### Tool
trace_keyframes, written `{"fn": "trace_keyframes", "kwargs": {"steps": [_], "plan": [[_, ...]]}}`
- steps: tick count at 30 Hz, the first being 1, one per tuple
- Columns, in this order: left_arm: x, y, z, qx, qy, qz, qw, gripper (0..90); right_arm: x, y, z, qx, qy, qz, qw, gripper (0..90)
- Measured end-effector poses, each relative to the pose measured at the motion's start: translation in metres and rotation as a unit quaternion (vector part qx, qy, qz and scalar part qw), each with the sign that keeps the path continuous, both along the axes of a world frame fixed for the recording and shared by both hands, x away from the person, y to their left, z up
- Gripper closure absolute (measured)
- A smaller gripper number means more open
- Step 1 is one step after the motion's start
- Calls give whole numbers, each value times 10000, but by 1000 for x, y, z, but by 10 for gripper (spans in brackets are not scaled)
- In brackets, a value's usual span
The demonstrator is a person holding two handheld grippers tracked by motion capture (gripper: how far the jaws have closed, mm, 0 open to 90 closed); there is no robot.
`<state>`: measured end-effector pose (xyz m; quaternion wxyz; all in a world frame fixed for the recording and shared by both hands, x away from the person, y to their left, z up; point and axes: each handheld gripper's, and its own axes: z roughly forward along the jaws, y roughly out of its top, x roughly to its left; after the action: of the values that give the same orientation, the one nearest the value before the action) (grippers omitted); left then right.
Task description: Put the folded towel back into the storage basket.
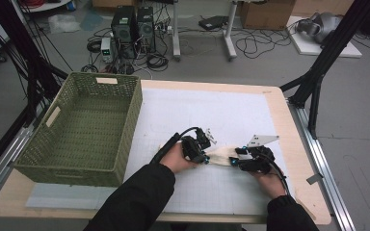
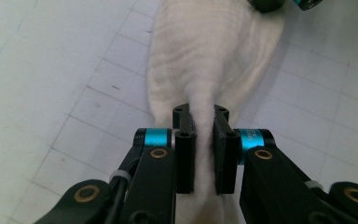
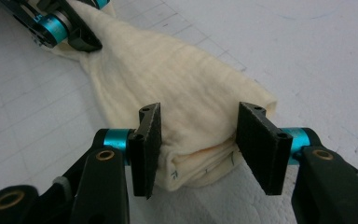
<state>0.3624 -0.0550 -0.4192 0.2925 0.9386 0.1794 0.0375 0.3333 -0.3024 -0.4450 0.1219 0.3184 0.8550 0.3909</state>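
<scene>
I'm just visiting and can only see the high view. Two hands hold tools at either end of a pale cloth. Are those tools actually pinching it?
Observer: The left gripper is. Its fingers squeeze a bunched ridge of the cloth between them.
Operator: And the other one?
Observer: The right gripper stands open. Its fingers straddle the cloth's end without clamping it.
Operator: Is that end a single layer?
Observer: No, the right gripper view shows it folded, with several layers stacked at the edge.
</scene>
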Motion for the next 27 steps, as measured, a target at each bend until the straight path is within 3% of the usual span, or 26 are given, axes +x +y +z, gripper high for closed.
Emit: {"fn": "trace_keyframes", "kwargs": {"steps": [10,12,13,14,15,17,21,23,27], "plan": [[-1,0,-1,-3,2,-2,10000,813,0,0,0,6,-13,4,10000,499],[0,1,-1,-65,166,-59,9998,738,0,0,0,0,-5,-1,10000,499],[0,1,-2,-166,327,-100,9993,630,0,0,0,-1,-16,-1,10000,499],[-1,0,-2,-137,284,-121,9994,560,0,0,0,4,3,-2,10000,499],[-3,-1,-3,-49,134,-178,9997,555,0,0,0,-6,-5,-4,10000,499],[-6,-2,-3,53,-148,-173,9997,621,0,0,0,-21,-23,-1,10000,498],[-12,-3,-5,79,-489,-185,9986,710,-1,1,1,-67,-26,-21,10000,489],[-13,-4,-5,138,-601,-185,9979,748,-1,1,1,-68,-37,-35,10000,477],[-13,-4,-4,165,-604,-133,9979,794,-1,0,1,-64,-33,-72,9999,452]]}}
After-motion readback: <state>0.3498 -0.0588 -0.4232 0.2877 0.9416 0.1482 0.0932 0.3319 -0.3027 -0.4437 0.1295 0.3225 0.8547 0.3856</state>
